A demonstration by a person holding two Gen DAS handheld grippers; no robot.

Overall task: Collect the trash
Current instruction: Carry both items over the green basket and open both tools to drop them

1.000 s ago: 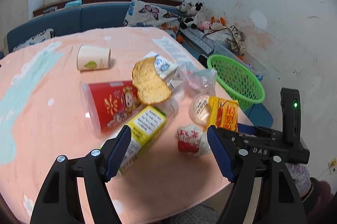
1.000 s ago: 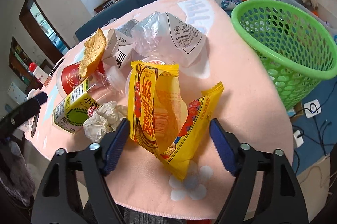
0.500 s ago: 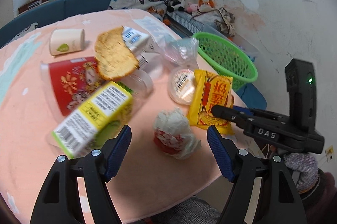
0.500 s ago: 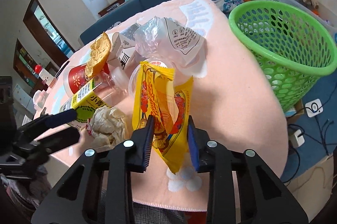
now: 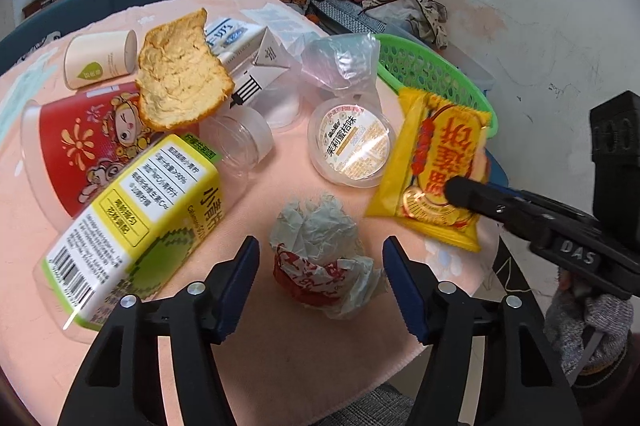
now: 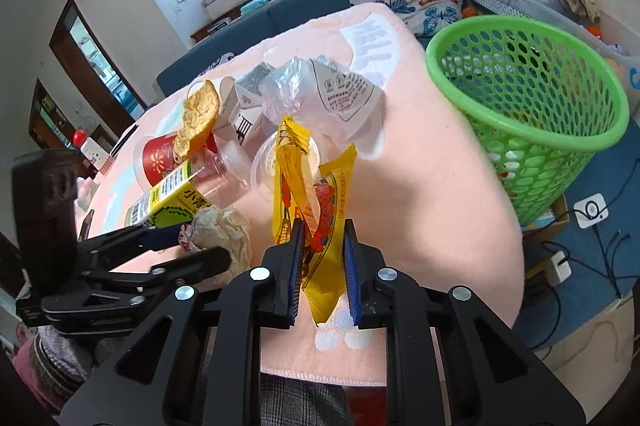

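Note:
A crumpled white-and-red paper wrapper (image 5: pixel 316 226) lies near the front edge of the peach-covered table (image 5: pixel 280 338). My left gripper (image 5: pixel 320 246) straddles it and its jaws are closing. The blue pads sit at its sides without squeezing it. My right gripper (image 6: pixel 322 246) is shut on the lower end of a yellow snack wrapper (image 6: pixel 296 178), which stands up, folded, between the pads. In the left wrist view the same yellow snack wrapper (image 5: pixel 436 162) hangs from the right gripper's black finger at the right. A green mesh basket (image 6: pixel 528 130) stands beyond the table's right edge.
Left of the wad lie a yellow-green juice carton (image 5: pixel 136 218), a red cup (image 5: pixel 80 146), a bread slice (image 5: pixel 180 78) and a white milk carton (image 5: pixel 256 66). A sealed jelly cup (image 5: pixel 352 146), clear plastic bag (image 5: pixel 340 62) and paper cup (image 5: pixel 100 58) lie further back. Cables and a socket (image 6: pixel 592 214) are on the floor.
My right gripper closed on the yellow snack wrapper and raised it a little. My left gripper came down over the crumpled wrapper, and its jaws have narrowed.

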